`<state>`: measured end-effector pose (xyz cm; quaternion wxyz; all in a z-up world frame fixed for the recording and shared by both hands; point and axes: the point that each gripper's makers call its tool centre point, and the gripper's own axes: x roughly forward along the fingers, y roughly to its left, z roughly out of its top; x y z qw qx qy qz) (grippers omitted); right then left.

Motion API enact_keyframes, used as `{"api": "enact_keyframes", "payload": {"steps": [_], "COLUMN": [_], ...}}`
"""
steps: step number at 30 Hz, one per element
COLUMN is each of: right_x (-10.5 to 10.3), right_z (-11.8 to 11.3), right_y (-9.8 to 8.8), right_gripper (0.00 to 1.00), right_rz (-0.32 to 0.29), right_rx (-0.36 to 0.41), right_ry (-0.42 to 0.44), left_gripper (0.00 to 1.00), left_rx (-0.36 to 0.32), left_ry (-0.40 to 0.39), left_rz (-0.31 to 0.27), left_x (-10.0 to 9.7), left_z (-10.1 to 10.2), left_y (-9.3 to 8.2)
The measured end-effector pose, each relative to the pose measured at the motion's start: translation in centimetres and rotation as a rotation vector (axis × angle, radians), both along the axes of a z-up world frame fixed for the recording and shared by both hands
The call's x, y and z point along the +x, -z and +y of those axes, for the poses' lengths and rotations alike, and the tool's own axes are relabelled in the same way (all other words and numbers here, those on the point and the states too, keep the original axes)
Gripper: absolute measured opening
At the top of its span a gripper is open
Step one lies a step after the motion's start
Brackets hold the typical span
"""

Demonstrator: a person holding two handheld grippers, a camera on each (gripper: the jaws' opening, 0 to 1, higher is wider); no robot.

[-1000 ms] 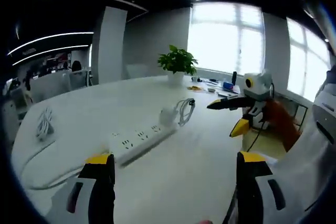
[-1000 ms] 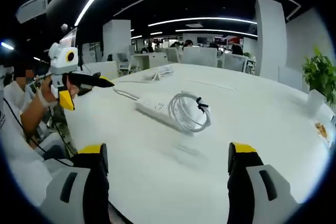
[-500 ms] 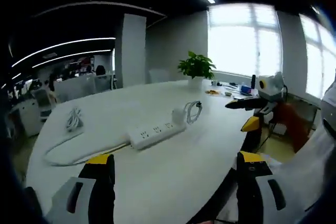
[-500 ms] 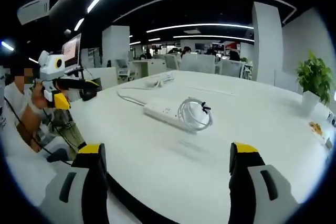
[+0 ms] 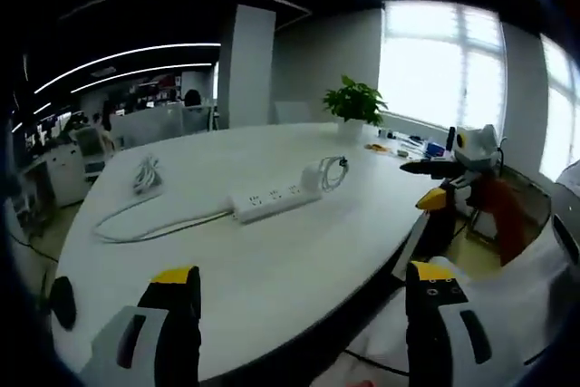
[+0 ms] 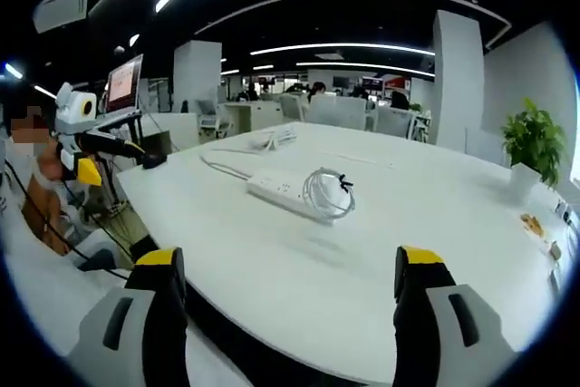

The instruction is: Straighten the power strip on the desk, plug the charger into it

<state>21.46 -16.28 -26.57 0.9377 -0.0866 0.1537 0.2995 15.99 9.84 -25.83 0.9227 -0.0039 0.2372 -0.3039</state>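
Both the left gripper (image 5: 292, 333) and the right gripper (image 6: 290, 314) hover off the table (image 5: 272, 260) edge, jaws spread and empty. The power strip (image 5: 265, 205) lies well ahead of the jaws, askew, with the charger (image 6: 337, 189) and its coiled cable (image 6: 324, 195) at one end. Risks: a push on one end may swing the strip into the charger, or the cable may snag a jaw.

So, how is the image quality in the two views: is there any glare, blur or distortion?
Left gripper view: the windows are blown out to white, and the power strip is soft but readable. Right gripper view: the ceiling light strips bend into arcs from the fisheye lens, the desk is evenly lit, and the charger's coiled cable looks fairly sharp.
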Motion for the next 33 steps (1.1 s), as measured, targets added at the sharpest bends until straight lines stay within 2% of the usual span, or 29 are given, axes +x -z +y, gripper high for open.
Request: {"api": "enact_keyframes", "payload": {"steps": [6, 15, 22, 33], "right_x": [0.1, 0.6, 1.0, 0.9], "right_z": [0.3, 0.9, 0.9, 2.1], "right_y": [-1.1, -0.3, -0.8, -1.9], "right_gripper": [0.94, 0.94, 0.92, 0.94], "right_rz": [-0.035, -0.005, -0.014, -0.034], "right_rx": [0.046, 0.073, 0.128, 0.186], "right_ry": [-0.006, -0.007, 0.006, -0.026], "left_gripper": [0.93, 0.93, 0.93, 0.93], "left_rx": [0.013, 0.027, 0.018, -0.005], "left_ry": [0.019, 0.015, -0.004, 0.006], "left_rz": [0.015, 0.038, 0.017, -0.003], "left_x": [-0.1, -0.1, -0.3, -0.4], "left_z": [-0.4, 0.2, 1.0, 0.8], "left_y": [0.6, 1.2, 0.5, 0.0]}}
